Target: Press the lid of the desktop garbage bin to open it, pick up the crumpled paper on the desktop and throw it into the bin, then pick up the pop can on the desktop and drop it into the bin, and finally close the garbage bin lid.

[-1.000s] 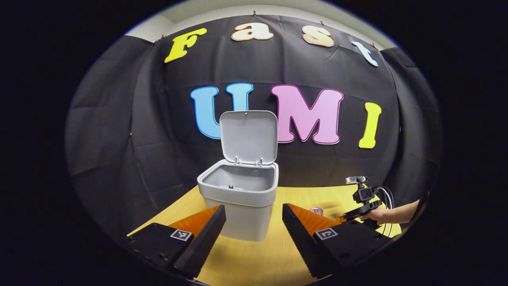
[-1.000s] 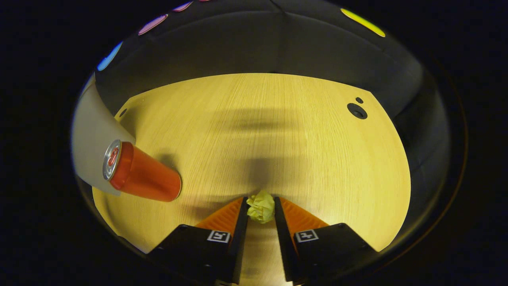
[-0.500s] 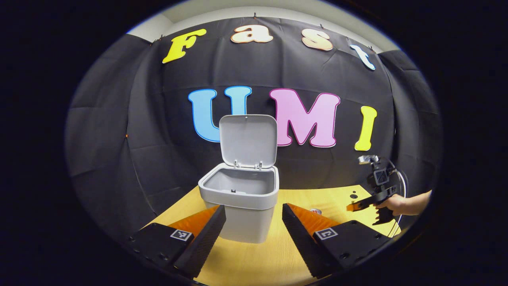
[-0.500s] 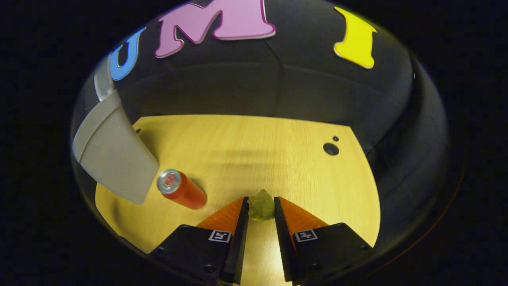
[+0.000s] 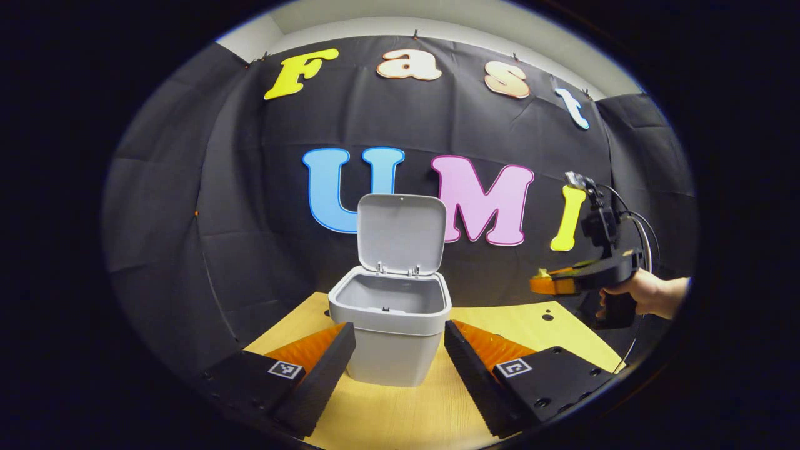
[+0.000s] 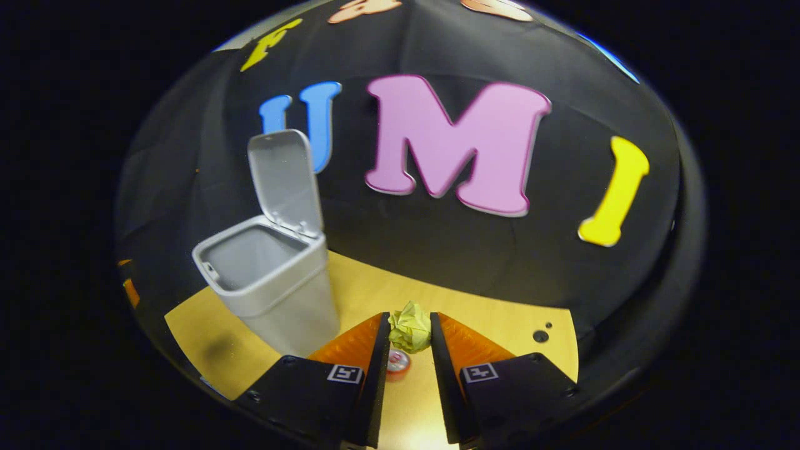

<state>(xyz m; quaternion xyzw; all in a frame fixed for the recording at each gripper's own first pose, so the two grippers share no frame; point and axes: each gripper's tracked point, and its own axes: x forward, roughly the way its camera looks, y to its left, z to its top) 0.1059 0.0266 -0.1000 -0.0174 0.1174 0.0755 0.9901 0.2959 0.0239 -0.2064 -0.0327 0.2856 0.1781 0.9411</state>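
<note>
R gripper (image 6: 409,334) clamped on crumpled yellow-green paper ball (image 6: 410,327), held in air right of grey plastic bin (image 6: 275,287) w/ lid (image 6: 284,178) up, red pop can (image 6: 397,362) on wooden desktop (image 6: 494,325) below; L gripper (image 5: 400,350) open, straddling bin front.

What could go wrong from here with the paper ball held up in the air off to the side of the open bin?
The right claw pinches the crumpled yellow paper ball only at its tips, so it might slip out before reaching the grey plastic bin. The upright grey lid could get knocked shut on the way in. The red pop can stands directly below; a dropped ball may land on it.
</note>
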